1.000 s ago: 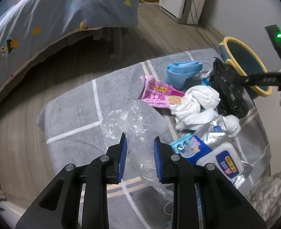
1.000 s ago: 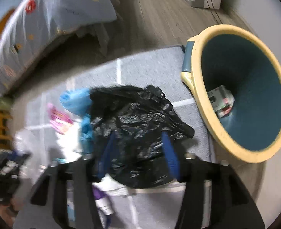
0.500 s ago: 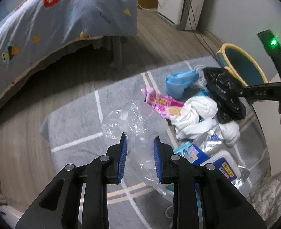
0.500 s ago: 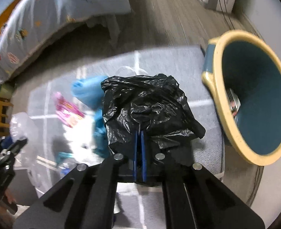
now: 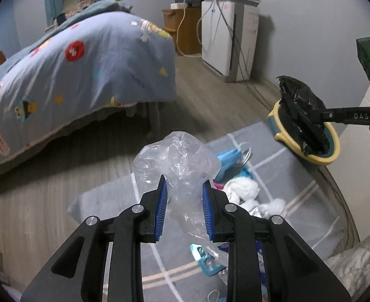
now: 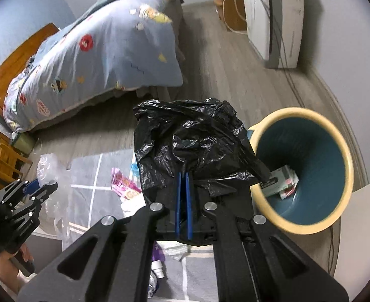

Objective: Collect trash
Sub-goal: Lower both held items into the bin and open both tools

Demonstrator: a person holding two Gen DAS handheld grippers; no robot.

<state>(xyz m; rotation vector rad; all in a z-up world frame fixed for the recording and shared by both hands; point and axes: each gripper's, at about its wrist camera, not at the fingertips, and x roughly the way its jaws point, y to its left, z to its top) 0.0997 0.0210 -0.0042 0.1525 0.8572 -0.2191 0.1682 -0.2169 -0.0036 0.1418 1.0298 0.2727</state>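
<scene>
My left gripper point(image 5: 183, 188) is shut on a crumpled clear plastic bag point(image 5: 177, 161) and holds it above the grey rug point(image 5: 293, 196). My right gripper point(image 6: 183, 176) is shut on a black plastic bag point(image 6: 195, 141), held up beside the rim of the yellow-rimmed blue bin point(image 6: 340, 151); it also shows in the left wrist view point(image 5: 300, 110) in front of the bin point(image 5: 333, 148). A box point(image 6: 283, 178) lies inside the bin. On the rug lie a pink wrapper point(image 6: 122, 183), a blue mask point(image 5: 229, 157) and white tissues point(image 5: 245, 188).
A bed with a blue patterned duvet point(image 5: 72, 75) stands to the left. A white appliance with cables point(image 5: 227, 37) stands against the far wall. Wooden furniture point(image 6: 4, 161) is at the left edge. A blue-and-white packet point(image 5: 205, 256) lies on the rug near me.
My left gripper has lifted the clear bag off the rug. My right gripper closed on the black bag and carried it up and over toward the bin.
</scene>
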